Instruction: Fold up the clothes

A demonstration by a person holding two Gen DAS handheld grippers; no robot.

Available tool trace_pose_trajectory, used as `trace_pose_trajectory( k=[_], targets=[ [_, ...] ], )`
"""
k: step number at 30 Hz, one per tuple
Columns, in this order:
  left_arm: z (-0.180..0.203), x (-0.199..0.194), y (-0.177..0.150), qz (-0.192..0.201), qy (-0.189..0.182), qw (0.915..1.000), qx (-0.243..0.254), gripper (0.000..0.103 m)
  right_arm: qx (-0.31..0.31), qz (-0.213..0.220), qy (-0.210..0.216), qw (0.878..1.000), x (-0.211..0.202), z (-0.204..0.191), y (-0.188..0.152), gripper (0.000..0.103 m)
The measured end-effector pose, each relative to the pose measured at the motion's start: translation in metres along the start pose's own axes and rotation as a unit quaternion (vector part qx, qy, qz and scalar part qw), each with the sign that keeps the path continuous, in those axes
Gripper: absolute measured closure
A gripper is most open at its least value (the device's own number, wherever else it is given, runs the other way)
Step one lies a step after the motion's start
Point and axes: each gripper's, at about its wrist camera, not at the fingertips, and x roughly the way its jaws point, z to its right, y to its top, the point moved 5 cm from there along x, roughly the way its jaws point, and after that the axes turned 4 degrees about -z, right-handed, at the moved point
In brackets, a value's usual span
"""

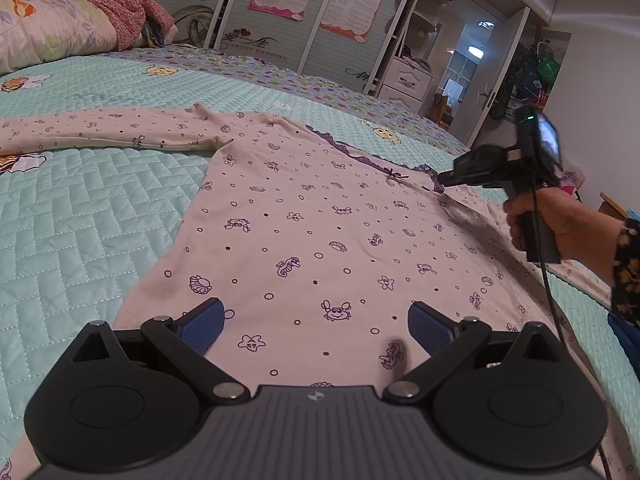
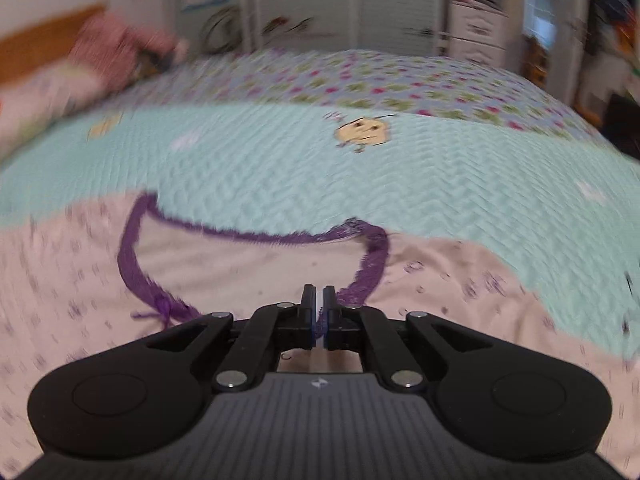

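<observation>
Garment: a pale pink long-sleeved top (image 1: 304,240) with small sea-animal prints lay flat on the bed (image 1: 100,208), front side up, its purple lace neckline (image 2: 256,238) toward the far side.
Left gripper: the left gripper (image 1: 316,326) hovered above the hem part of the top with its jaws wide apart; nothing was between the blue pads (image 1: 202,326).
Right gripper: the right gripper (image 2: 319,312) had its jaws pressed together on the cloth beside the purple trim, near the shoulder. In the left wrist view its tip (image 1: 444,179) met the neckline corner, with the person's hand (image 1: 548,220) on the handle.
Progress: in my judgement the folding was only at the start. The body was spread out and no fold was visible yet. One sleeve (image 1: 108,134) stretched straight out to the side; the other sleeve was not clearly seen.
Left to do: probably bringing the sleeves in, folding the sides, and then folding the length.
Edges: the near hem lay just beside the left gripper; the neckline edge was well reachable.
Open room: much bare quilt was free to the left and beyond the neckline. A pillow (image 1: 44,28) and a red garment (image 1: 124,4) lay well apart at the head of the bed.
</observation>
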Motion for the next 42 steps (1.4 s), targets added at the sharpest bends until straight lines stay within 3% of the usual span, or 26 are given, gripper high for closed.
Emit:
trace_pose_trajectory(
  k=[3,6,10,13,16,20,25,28,29,30,32,41,42],
  targets=[
    [0.001,0.001,0.000,-0.002,-0.001,1.0000,0.002,0.000,0.025,-0.012,0.025,0.999,-0.009,-0.008,-0.011,0.098],
    [0.001,0.001,0.000,-0.002,-0.001,1.0000,0.003,0.000,0.020,-0.044,0.002,0.999,0.006,-0.013,-0.022,0.099],
    [0.001,0.002,0.000,-0.004,0.002,1.0000,0.006,0.000,0.047,-0.039,-0.033,0.998,0.022,-0.007,-0.019,0.103],
    [0.003,0.003,0.000,-0.007,0.006,0.9999,0.012,0.000,0.063,-0.039,-0.035,0.997,0.025,-0.003,-0.010,0.102],
    [0.003,0.003,0.000,-0.007,0.006,0.9999,0.012,0.000,0.101,-0.005,-0.016,0.995,0.004,0.004,-0.002,0.094],
    [0.003,0.003,0.000,-0.007,0.006,0.9999,0.012,0.000,0.103,-0.030,-0.023,0.994,0.001,0.008,0.000,0.070],
    [0.004,0.003,0.000,-0.008,0.007,0.9999,0.013,0.000,0.095,-0.036,-0.058,0.993,0.019,0.005,0.009,0.067],
    [0.003,0.003,0.000,-0.007,0.006,0.9999,0.012,0.000,0.073,-0.060,-0.092,0.991,0.035,-0.001,0.007,0.072],
    [0.003,0.003,0.000,-0.007,0.006,0.9999,0.012,0.000,0.068,-0.062,-0.103,0.990,0.037,-0.002,0.006,0.087],
    [0.003,0.003,0.000,-0.007,0.005,0.9999,0.011,0.000,0.072,-0.059,-0.109,0.990,0.036,-0.002,0.005,0.097],
    [0.003,0.003,0.000,-0.007,0.005,0.9999,0.011,0.000,0.089,-0.054,-0.107,0.989,0.036,0.003,0.004,0.101],
    [0.004,0.004,0.000,-0.007,0.008,0.9999,0.013,0.000,0.118,-0.032,-0.100,0.987,0.049,0.015,0.013,0.103],
    [0.004,0.004,0.000,-0.007,0.008,0.9999,0.013,0.000,0.124,-0.028,-0.094,0.987,0.048,0.016,0.014,0.099]
  ],
)
